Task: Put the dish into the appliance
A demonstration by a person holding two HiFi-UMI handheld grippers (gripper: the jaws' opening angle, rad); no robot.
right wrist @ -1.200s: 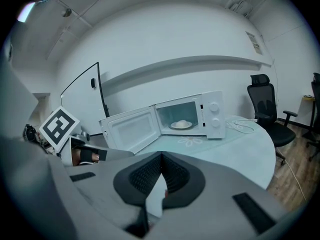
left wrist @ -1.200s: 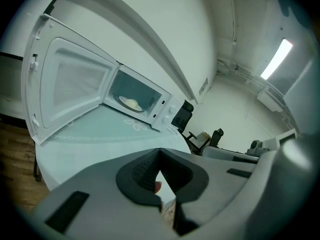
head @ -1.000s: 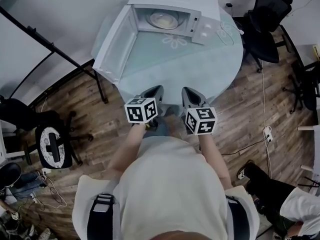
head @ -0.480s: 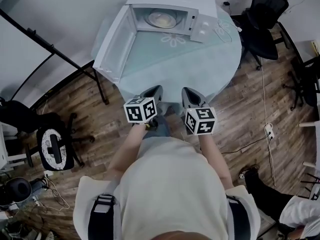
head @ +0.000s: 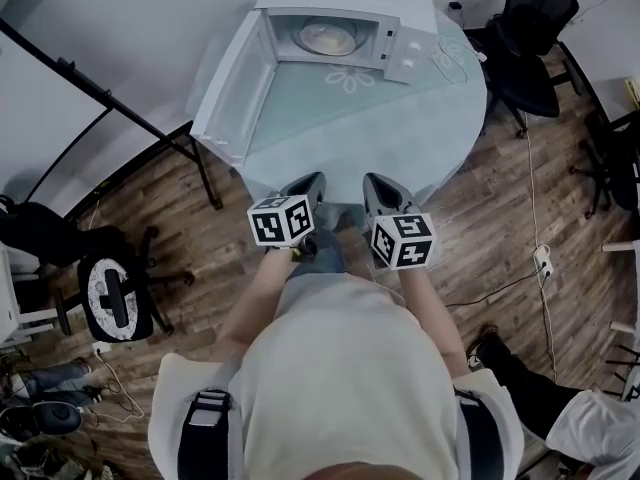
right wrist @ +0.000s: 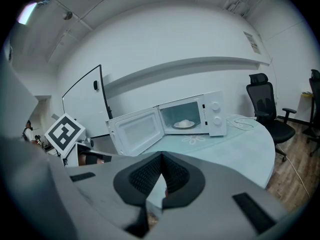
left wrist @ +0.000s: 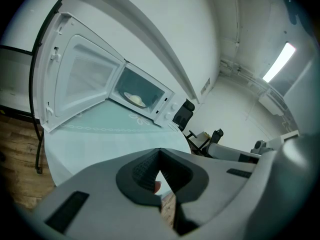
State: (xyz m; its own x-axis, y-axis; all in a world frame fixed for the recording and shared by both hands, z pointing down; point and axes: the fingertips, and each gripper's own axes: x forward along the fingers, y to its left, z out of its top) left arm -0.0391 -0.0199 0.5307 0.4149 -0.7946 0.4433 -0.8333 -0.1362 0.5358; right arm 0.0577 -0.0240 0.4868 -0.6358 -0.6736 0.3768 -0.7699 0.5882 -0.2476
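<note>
A white microwave [head: 400, 13] [left wrist: 165, 104] [right wrist: 216, 115] stands at the far side of the round table [head: 400, 118] with its door [head: 232, 93] [left wrist: 82, 79] [right wrist: 135, 130] swung wide open to the left. Inside it rests a dish [head: 326, 36] [left wrist: 135, 99] [right wrist: 184, 124] with pale food on it. My left gripper [head: 305, 183] [left wrist: 159, 151] and right gripper [head: 378, 183] [right wrist: 161, 156] hover side by side at the table's near edge, well short of the microwave. Both are shut with nothing between their jaws.
A white cable [head: 452, 63] [right wrist: 242, 121] lies on the table right of the microwave. Black office chairs [head: 530, 63] [right wrist: 267, 109] stand at the right, another chair [head: 105, 293] at the left. A black stand's leg [head: 195, 158] is beside the open door. Wooden floor surrounds the table.
Both grippers hold still. The head view has shifted slightly, and a person's feet at the lower right have moved.
</note>
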